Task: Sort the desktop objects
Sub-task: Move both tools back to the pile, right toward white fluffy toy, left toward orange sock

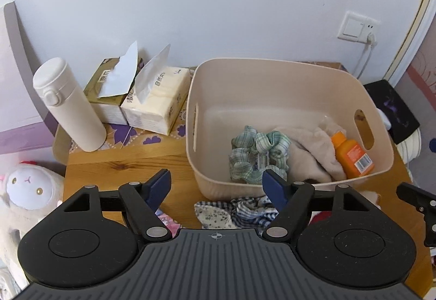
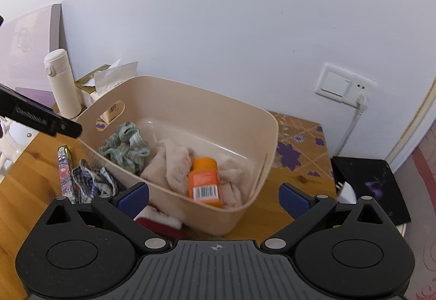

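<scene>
Now | both tools wide, empty | basket (image 1: 272, 65) rim below | table edge possibly near

One beige bin (image 1: 278, 76) is sitting on the table, holding one green checked scrunchie (image 1: 256, 152), one beige plush cloth (image 1: 310, 147) and one orange bottle (image 1: 351, 155). Two tissue packs (image 1: 155, 101) and one white flask (image 1: 68, 106) are standing beside it; two scrunchies (image 1: 234, 211) are lying in front.
</scene>
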A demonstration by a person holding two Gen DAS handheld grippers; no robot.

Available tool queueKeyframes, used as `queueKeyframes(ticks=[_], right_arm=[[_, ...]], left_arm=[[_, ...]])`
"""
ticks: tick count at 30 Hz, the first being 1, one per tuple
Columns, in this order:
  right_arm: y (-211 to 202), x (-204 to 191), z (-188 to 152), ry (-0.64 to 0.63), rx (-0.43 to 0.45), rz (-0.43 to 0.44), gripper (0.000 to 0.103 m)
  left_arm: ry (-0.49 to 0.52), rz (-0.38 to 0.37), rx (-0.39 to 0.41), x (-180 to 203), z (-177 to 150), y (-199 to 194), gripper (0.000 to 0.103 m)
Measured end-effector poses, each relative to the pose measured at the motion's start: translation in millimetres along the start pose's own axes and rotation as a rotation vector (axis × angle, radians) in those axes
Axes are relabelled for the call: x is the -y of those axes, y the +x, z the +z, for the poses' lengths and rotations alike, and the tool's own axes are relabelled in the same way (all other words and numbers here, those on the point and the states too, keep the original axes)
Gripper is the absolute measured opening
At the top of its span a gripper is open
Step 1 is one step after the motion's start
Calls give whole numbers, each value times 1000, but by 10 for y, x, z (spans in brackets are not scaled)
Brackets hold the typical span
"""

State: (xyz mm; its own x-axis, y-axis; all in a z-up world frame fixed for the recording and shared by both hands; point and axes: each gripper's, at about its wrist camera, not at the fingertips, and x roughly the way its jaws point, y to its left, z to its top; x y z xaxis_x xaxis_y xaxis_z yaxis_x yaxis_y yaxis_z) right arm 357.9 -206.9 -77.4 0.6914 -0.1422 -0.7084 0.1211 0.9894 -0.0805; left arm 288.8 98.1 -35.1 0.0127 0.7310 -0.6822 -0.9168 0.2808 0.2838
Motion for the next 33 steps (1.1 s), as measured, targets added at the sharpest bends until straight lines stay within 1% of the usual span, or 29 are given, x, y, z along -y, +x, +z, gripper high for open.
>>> queueKeyframes(ticks=[6, 11, 15, 20, 23, 24, 28, 33], right_arm=[[-163, 7, -130, 20, -11, -31, 103], [-225, -7, -301, 21, -35, -53, 103], [-251, 6, -481, 27, -59, -61, 103], [-247, 53, -729, 31, -90, -71, 103], [-236, 61, -849, 14, -107, -72, 103], [-229, 61, -888, 3, -112, -74, 103], [-183, 77, -994, -22, -135, -70, 103], [-56, 126, -1105, -10, -181, -44, 103]], left_arm=[[11, -17, 6, -80, -103, -117, 75], [28, -35, -13, -118, -282, -139, 75], [50, -41, -43, -140, -465, -115, 75], [51, -45, -91, -185, -689, -46, 75], [48, -44, -115, -208, -791, -4, 75], [20, -47, -138, -214, -821, 8, 75], [14, -49, -169, -219, -925, 57, 75], [28, -36, -229, -201, -1021, 160, 75]])
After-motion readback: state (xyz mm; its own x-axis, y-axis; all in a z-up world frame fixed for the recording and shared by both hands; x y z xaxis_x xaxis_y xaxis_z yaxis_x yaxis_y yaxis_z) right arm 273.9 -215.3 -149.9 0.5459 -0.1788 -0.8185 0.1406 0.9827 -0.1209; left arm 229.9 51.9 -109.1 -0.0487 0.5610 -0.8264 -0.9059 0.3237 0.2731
